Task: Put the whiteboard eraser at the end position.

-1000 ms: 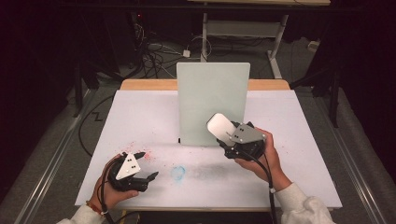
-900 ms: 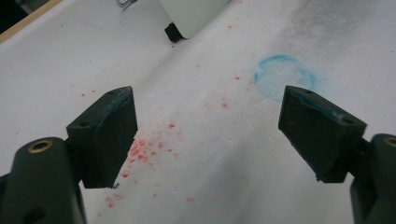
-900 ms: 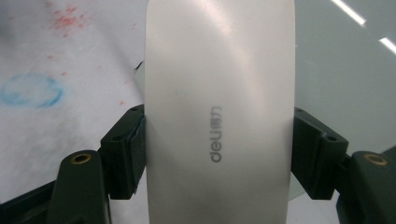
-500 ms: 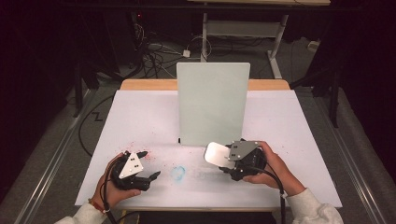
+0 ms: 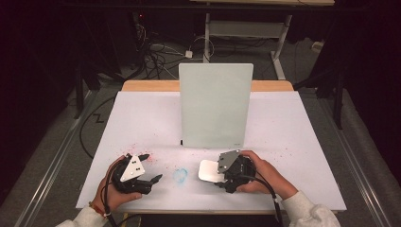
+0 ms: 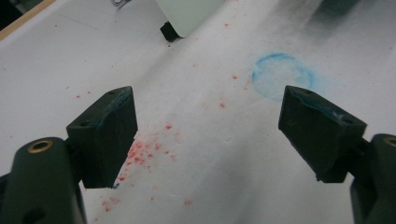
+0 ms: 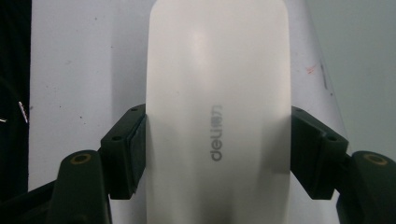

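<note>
Both grippers sit low now. The right gripper (image 5: pixel 218 171) has come down from the upright whiteboard (image 5: pixel 216 106), clamped on a white eraser (image 7: pixel 217 116) just beside the blue smudge (image 5: pixel 180 175). The left gripper (image 5: pixel 150 167) hangs wide apart, empty. My guess: wiping that smudge is next.

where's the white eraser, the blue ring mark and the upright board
white eraser (image 7: pixel 217 112), right gripper view, middle of its top face
blue ring mark (image 6: pixel 280 77), left gripper view, pale centre of the smudge
upright board (image 5: pixel 215 106), high view, middle of its front face
</note>
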